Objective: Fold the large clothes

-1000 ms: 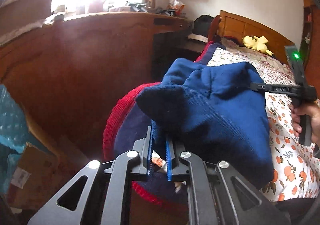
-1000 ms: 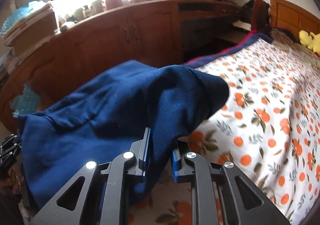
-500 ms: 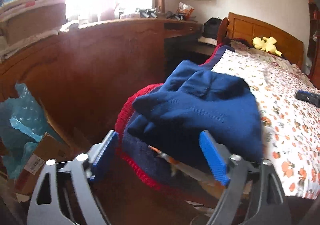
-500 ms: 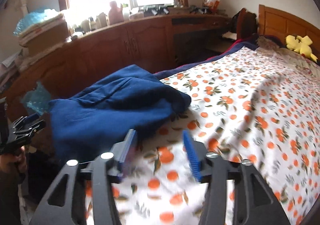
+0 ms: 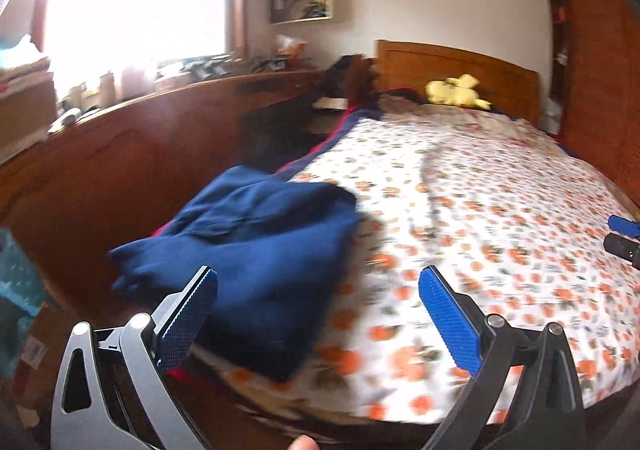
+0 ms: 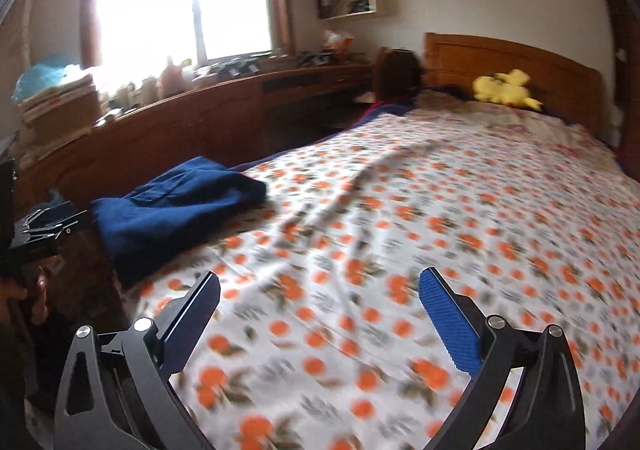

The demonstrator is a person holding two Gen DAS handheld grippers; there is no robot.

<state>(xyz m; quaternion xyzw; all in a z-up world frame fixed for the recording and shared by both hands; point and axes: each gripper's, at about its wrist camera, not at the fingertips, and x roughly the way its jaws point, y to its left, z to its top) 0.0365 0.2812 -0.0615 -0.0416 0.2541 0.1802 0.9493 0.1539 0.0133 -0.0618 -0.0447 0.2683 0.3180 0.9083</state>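
The fold looks finished: the blue garment [image 5: 256,250] lies as a compact bundle at the bed's [image 5: 500,210] near left corner, at about ten o'clock from the right claw [image 6: 320,314]. The left claw [image 5: 320,314] and the right one are opening wide, nothing between them. One second ago both pinched the lifted cloth; now it rests free, perhaps only needing tidying.

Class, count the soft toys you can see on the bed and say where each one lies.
1. A yellow soft toy lies at the far end of the bed, against the wooden headboard. Others may be hidden.
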